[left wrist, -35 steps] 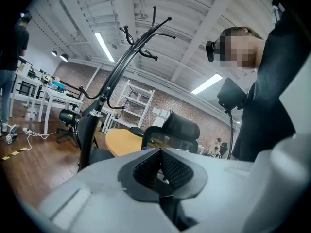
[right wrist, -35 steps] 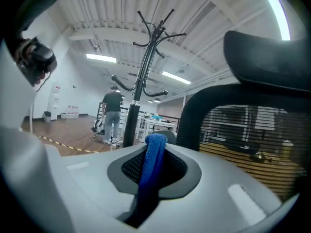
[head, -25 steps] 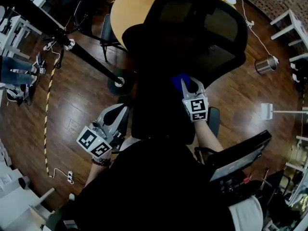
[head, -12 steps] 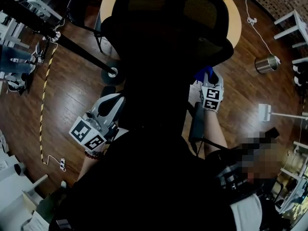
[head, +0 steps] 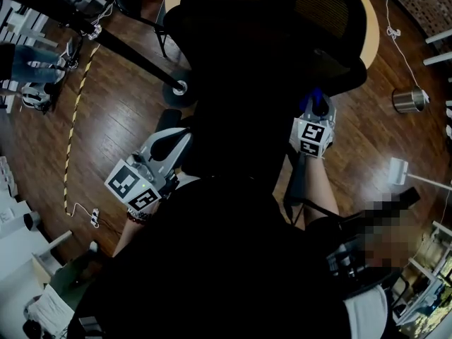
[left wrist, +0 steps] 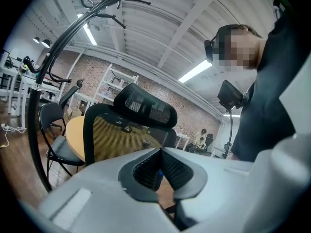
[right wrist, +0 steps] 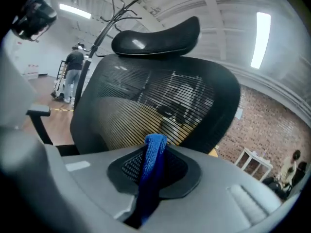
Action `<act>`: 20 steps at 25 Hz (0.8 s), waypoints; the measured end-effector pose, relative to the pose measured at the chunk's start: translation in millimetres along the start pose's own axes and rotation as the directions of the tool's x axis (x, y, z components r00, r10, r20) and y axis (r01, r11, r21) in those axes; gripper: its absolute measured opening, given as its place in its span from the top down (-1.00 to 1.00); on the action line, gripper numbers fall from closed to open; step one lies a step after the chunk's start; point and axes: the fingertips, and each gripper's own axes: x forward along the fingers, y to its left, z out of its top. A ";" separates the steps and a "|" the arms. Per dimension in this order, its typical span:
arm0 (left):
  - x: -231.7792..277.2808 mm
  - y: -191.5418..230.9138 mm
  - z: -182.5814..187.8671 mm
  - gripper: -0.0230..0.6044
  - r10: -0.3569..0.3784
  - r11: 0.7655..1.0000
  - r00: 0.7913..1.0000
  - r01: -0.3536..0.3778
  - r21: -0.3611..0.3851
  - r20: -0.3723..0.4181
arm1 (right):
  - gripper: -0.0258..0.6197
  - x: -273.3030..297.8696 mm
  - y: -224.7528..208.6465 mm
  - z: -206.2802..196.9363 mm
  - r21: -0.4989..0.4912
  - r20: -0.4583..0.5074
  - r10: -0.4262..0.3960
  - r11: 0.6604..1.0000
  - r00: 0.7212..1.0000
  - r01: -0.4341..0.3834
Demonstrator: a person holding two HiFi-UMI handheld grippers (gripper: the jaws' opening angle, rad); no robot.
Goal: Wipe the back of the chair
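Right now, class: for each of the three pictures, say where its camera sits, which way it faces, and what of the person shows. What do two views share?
Head view: on the person's head, looking steeply down over the chair back; shows the dark torso, left hand-held gripper and right hand-held gripper.
Left gripper view: rides that gripper, facing up along its shut jaws at the chair; torso at right.
Right gripper view: looks along jaws clamping the blue cloth at the mesh back.
Shared: both gripper views show the headrest.

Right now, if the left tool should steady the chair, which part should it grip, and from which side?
Probably the back's black side frame, approached from its outer edge: a narrow upright rim the jaws can straddle, unlike the mesh. The left tool is shut; open it first.
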 end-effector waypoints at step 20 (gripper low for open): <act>-90.5 144.4 -21.5 0.91 0.116 0.993 0.992 -0.116 0.005 -0.054 | 0.80 74.3 197.2 88.9 -0.056 0.122 0.159 0.987 0.980 -0.153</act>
